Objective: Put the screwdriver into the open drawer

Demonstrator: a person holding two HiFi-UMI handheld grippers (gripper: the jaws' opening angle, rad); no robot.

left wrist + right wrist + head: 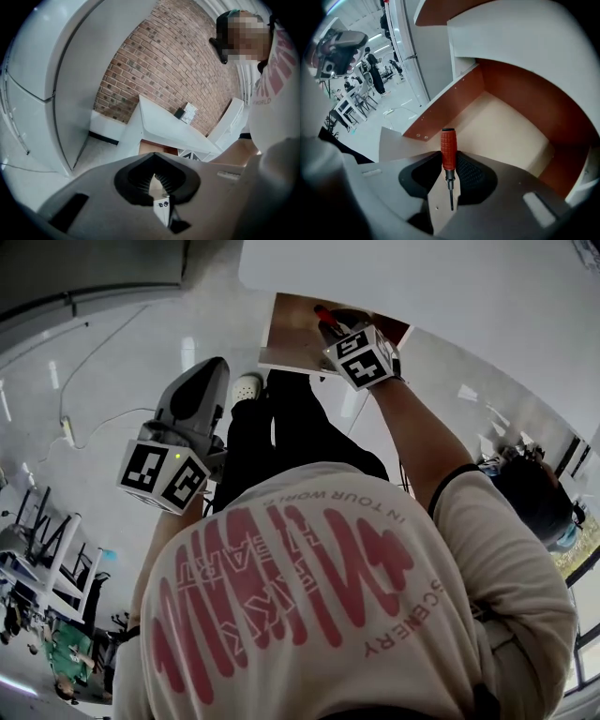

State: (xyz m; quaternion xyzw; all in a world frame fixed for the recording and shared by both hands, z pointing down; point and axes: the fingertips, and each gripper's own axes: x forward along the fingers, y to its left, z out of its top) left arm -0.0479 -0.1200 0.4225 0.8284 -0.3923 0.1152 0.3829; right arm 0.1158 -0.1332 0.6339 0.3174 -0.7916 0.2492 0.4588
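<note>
The screwdriver (449, 150) has a red ribbed handle and a thin dark shaft. My right gripper (449, 157) is shut on its handle, which sticks out past the fingertips. It hangs over the open drawer (506, 126), a box with a pale floor and brown sides. In the head view the red handle (323, 315) shows at the right gripper (336, 326), above the drawer (291, 329). My left gripper (208, 376) is held in the air to the left, away from the drawer. Its jaws meet at the tips (152, 157) with nothing between them.
The drawer sticks out of a white cabinet (422, 287). The person's dark trousers and a white shoe (247, 387) are just in front of it. A cable (94, 427) lies on the floor at the left, with chairs (37, 540) beyond. A brick wall (164, 61) stands behind.
</note>
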